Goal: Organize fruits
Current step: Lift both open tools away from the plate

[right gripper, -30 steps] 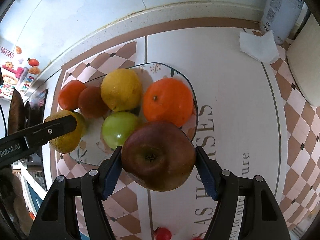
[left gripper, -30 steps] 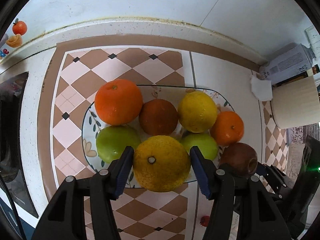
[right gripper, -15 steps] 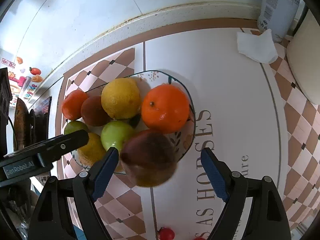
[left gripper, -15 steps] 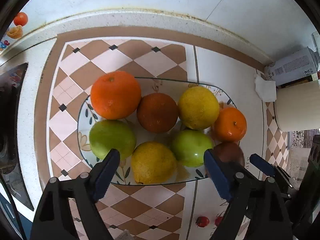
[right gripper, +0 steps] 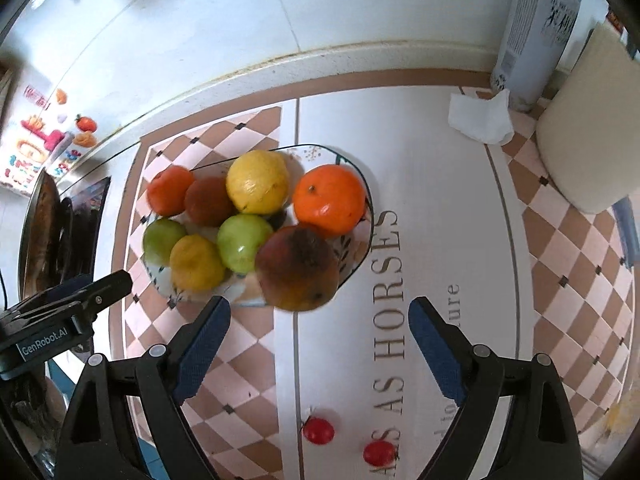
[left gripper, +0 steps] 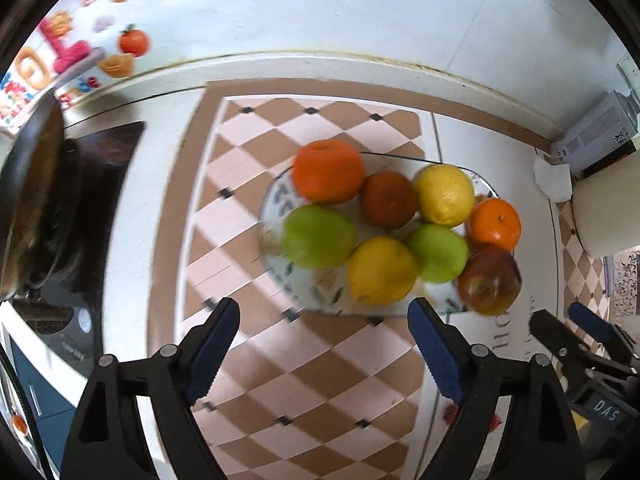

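Right wrist: round glossy fruits (right gripper: 256, 188) heaped on patterned glass plate (right gripper: 354, 268).

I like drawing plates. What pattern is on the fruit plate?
Leaves and small sprigs on white plate, clearest in the left wrist view.

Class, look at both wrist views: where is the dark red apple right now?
The dark red apple sits at the plate's near right edge, beside a green apple and below an orange.

Both wrist fisheyes looking steeply down from close above counter. Shared: fruit plate (left gripper: 276, 216) (right gripper: 356, 268), left view offset left of it, right view offset right.
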Demonstrator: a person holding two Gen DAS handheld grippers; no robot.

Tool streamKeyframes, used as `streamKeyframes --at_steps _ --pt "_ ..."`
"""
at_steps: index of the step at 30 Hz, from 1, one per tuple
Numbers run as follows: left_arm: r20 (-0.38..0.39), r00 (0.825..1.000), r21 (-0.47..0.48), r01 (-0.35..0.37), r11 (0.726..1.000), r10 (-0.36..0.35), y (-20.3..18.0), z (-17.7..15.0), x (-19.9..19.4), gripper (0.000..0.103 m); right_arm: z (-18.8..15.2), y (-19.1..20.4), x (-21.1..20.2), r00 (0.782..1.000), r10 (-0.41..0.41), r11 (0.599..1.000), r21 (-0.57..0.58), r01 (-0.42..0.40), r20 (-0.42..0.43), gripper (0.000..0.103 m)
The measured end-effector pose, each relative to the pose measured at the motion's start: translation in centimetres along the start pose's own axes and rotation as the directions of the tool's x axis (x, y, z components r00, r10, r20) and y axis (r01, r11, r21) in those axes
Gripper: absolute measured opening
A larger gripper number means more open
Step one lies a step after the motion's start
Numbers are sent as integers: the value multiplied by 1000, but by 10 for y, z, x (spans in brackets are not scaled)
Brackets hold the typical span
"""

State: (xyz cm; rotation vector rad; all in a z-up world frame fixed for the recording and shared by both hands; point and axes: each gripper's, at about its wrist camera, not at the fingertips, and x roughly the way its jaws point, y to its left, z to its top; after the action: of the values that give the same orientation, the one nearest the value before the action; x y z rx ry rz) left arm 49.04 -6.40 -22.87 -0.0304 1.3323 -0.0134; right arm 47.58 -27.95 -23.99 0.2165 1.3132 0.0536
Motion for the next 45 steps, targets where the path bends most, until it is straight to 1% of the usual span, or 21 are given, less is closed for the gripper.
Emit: streamKeyframes --at_steps 3,6,11,15,18,24,30,34,41,45 --pt "28 1000 -4 0 1000 0 9 -16 -17 86 -15 8 -17 999 -23 1000 -16 23 26 93" --pt "63 998 14 -2 1000 1 12 -33 -35 86 -28 14 -36 997 -34 999 -21 36 64 93" --pt "132 991 35 2 999 -6 12 -56 -67 86 -50 26 -70 992 -33 999 -24 36 123 93" --pt "205 979 47 3 999 -12 12 -76 -96 86 -67 32 -101 983 -31 999 -31 37 182 93" --pt "251 968 59 -1 998 -14 11 -88 -115 86 -81 36 -122 971 -51 997 -41 62 235 93" --pt "316 948 68 10 998 -31 12 -106 -145 86 -103 41 -158 953 -43 998 -39 57 301 93" --pt "347 937 73 14 997 -39 10 -116 -161 86 -116 49 -183 939 -24 998 -47 42 344 93" --pt "350 936 82 14 996 -42 6 -120 -163 86 -119 52 -188 936 -8 998 -49 27 351 93" --pt "327 944 78 13 997 -38 1 -121 -155 86 -118 44 -182 943 28 999 -27 -21 332 93" --pt "288 957 100 -1 995 -28 -7 -116 -142 86 -111 24 -168 954 53 997 32 -65 294 93"
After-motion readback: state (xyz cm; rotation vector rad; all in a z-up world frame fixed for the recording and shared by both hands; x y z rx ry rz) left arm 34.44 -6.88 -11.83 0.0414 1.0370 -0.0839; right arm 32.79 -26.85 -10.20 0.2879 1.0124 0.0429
